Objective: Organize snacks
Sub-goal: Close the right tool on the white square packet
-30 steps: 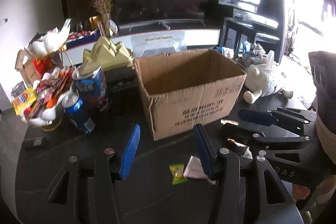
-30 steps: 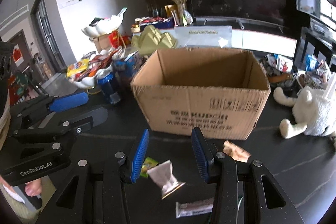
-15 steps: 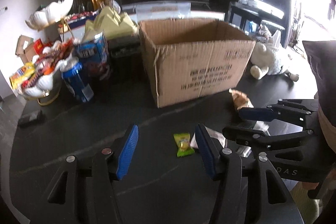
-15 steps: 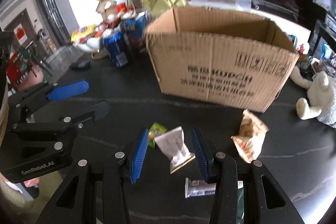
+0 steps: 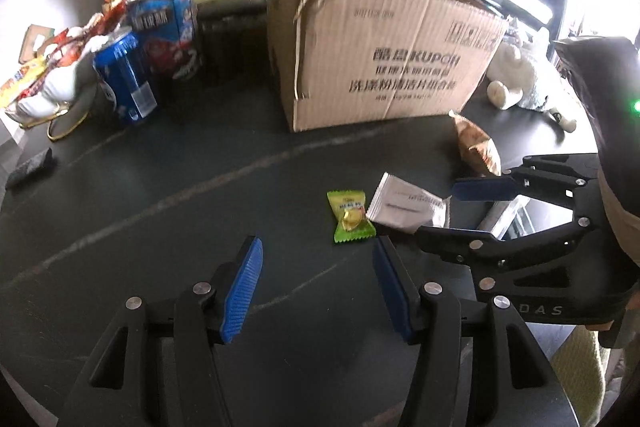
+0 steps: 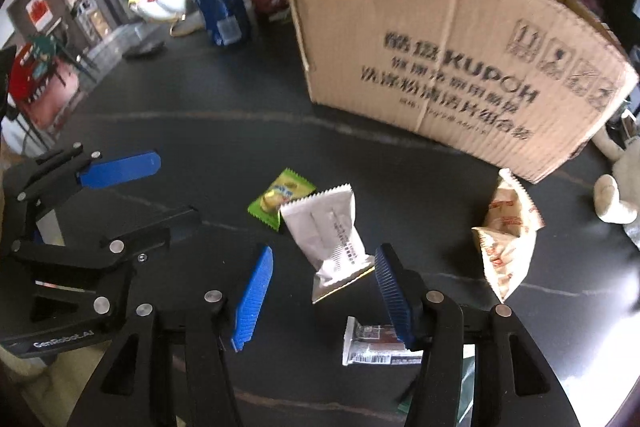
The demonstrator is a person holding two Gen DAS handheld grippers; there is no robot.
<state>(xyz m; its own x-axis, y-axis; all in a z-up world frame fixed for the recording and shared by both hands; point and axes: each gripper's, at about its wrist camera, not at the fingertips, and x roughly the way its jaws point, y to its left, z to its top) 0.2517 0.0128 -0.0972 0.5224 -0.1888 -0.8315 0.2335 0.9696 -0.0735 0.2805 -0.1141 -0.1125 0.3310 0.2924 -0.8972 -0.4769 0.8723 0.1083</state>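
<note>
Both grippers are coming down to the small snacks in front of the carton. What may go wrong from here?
1. The white packet overlaps the green candy, so the right gripper, whose jaws have just been opening, might drag both.
2. The left gripper and the right gripper are close together and may collide.

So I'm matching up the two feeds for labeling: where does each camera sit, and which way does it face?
Left wrist: on the left gripper, looking down over the green candy toward the cardboard box; the right gripper shows alongside.
Right wrist: on the right gripper, angled down at the white packet; the left gripper shows.
Shared: box, candy, white packet, black table, each other's gripper.
</note>
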